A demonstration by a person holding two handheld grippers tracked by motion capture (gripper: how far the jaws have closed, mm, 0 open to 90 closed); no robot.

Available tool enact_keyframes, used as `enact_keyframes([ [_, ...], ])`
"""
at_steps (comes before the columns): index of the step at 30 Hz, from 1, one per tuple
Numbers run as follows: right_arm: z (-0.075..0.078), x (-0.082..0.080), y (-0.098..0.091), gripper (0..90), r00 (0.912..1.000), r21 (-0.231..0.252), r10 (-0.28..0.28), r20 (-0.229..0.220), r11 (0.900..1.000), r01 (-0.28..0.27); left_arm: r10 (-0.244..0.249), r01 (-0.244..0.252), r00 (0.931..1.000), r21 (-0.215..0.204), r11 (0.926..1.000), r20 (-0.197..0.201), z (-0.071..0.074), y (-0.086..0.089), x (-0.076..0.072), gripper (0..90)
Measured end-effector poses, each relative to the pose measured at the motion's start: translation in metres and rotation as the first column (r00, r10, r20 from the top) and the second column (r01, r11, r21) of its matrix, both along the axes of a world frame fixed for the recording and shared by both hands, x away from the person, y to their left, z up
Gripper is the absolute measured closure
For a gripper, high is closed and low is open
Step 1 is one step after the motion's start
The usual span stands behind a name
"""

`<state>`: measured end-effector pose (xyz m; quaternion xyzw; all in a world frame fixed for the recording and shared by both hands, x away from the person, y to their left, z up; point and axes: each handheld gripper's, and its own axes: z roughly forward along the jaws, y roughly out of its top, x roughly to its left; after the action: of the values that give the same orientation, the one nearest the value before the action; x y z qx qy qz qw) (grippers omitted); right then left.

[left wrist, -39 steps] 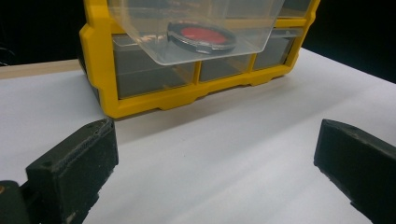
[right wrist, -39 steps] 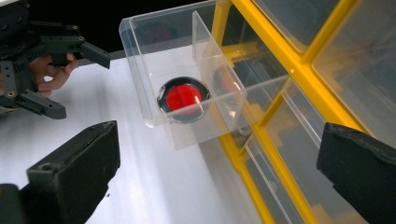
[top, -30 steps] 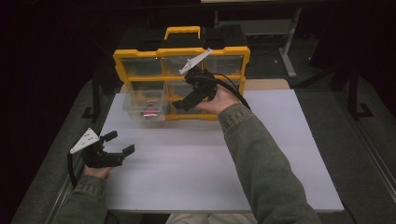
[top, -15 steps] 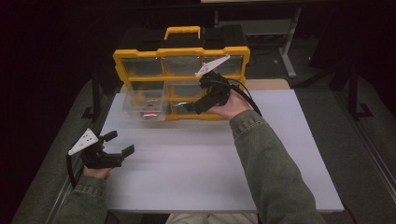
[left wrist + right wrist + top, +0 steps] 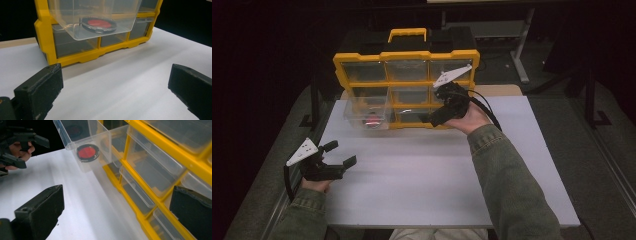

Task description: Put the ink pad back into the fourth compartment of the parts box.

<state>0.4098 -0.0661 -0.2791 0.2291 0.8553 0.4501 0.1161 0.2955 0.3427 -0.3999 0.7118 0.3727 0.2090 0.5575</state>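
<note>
High view, right tongs (image 5: 435,119) by yellow organizer (image 5: 407,56), no legible writing

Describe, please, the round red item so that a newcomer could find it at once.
Start at the yellow organiser standing upright at the far edge of the white table. One clear drawer at its left side is pulled out towards the person. Inside lies the red disc with a dark rim, the only coloured thing in the clear drawers.
</note>
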Motion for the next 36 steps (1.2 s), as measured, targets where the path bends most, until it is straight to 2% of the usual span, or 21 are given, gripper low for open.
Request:
enact_keyframes([
  [12,-0.021,-0.015,-0.035,0.0,0.9988,0.039,-0.049,0.001,0.9980,0.049,0.006,-0.006,1.0000,0.004,1.0000,-0.001,-0.001,0.000,0.000,0.0],
  [18,-0.035,-0.023,-0.049,0.0,0.9975,0.038,-0.071,-0.003,0.9968,0.071,0.008,-0.008,1.0000,0.005,1.0000,0.001,0.000,0.000,-0.001,0.0],
  [29,-0.059,-0.036,-0.076,0.0,0.9939,0.059,-0.109,-0.021,0.9922,0.110,0.016,-0.016,0.9999,0.010,0.9998,-0.001,-0.001,0.001,-0.002,0.0],
  [36,-0.070,-0.043,-0.089,0.0,0.9907,0.094,-0.132,-0.033,0.9865,0.134,0.020,-0.020,0.9998,0.006,0.9998,-0.004,-0.001,0.002,-0.002,0.0],
])
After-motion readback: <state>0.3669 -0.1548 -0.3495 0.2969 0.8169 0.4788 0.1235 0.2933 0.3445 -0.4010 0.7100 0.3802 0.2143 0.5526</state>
